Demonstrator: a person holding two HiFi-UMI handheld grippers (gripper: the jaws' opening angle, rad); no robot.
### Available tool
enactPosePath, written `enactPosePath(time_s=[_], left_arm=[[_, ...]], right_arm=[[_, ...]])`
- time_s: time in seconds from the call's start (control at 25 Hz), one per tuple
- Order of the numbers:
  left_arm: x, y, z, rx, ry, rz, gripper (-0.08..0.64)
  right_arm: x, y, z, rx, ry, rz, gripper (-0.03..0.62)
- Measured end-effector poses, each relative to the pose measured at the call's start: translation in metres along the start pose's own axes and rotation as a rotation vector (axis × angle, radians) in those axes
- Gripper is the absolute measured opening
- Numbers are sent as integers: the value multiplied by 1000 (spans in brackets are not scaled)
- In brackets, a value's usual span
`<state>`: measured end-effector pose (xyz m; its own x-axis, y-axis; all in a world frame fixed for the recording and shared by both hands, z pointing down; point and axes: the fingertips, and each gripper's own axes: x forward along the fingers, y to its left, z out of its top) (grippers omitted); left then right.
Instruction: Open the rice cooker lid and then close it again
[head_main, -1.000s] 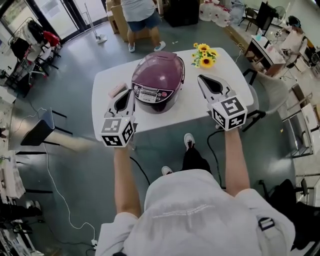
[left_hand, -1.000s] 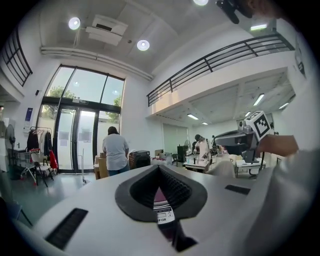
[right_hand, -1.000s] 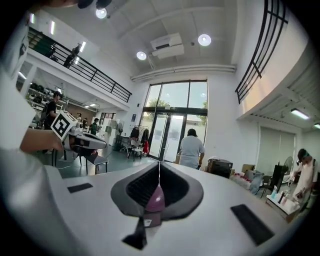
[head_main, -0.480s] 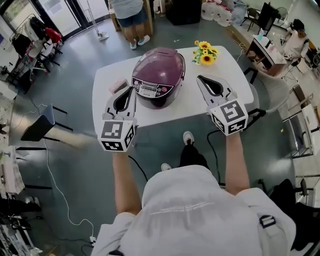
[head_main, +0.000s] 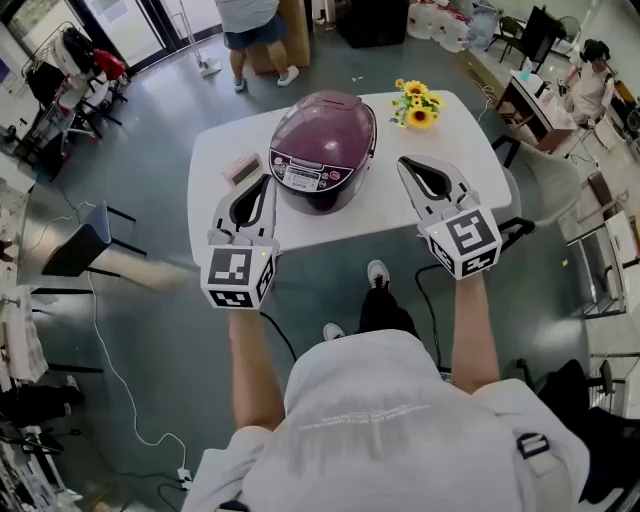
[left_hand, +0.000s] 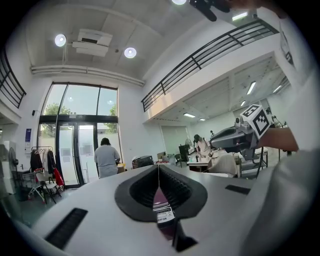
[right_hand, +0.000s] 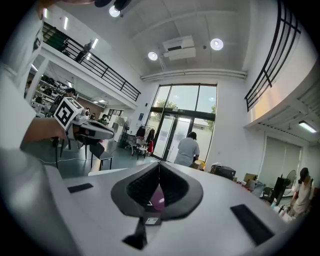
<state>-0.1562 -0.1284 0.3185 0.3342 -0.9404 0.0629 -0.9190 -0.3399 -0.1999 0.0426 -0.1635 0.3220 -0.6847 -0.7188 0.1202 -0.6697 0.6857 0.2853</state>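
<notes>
A purple rice cooker (head_main: 322, 150) with its lid down stands on the white table (head_main: 455, 140), its control panel facing me. My left gripper (head_main: 262, 182) hovers at the cooker's front left, shut and holding nothing, apart from the cooker. My right gripper (head_main: 405, 162) is shut and empty to the cooker's right, also clear of it. In the left gripper view the jaws (left_hand: 158, 169) meet, and a sliver of the cooker (left_hand: 162, 212) shows below them. The right gripper view shows closed jaws (right_hand: 159, 165) with the purple cooker (right_hand: 157, 201) behind.
A small pink item (head_main: 243, 167) lies on the table left of the cooker. Sunflowers (head_main: 415, 105) sit at the far right corner. A person (head_main: 250, 15) stands beyond the table. A dark chair (head_main: 85, 250) stands on the floor at the left.
Both grippers have risen slightly and drifted beside the cooker, still shut. The person behind the table has stepped left.
</notes>
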Motion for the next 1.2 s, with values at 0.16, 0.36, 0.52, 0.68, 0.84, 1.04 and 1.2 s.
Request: enactPosePath(time_s=[0.16, 0.36, 0.52, 0.68, 0.84, 1.04, 1.2], left_arm=[[0, 3, -5, 6, 8, 0, 17], [-1, 2, -7, 12, 23, -10, 17], [-4, 5, -9, 11, 35, -3, 17], [-9, 11, -12, -1, 43, 12, 17], [-11, 11, -15, -10, 48, 12, 17], [-12, 12, -20, -17, 51, 9, 17], [-13, 14, -24, -22, 53, 8, 17]], right_arm=[[4, 5, 2, -15, 3, 7, 26], [7, 7, 4, -33, 8, 9, 26], [11, 10, 4, -26, 2, 17, 25], [15, 16, 6, -31, 0, 31, 25], [17, 21, 3, -40, 16, 38, 25], [18, 24, -1, -41, 22, 38, 25], [20, 27, -4, -42, 28, 46, 25]])
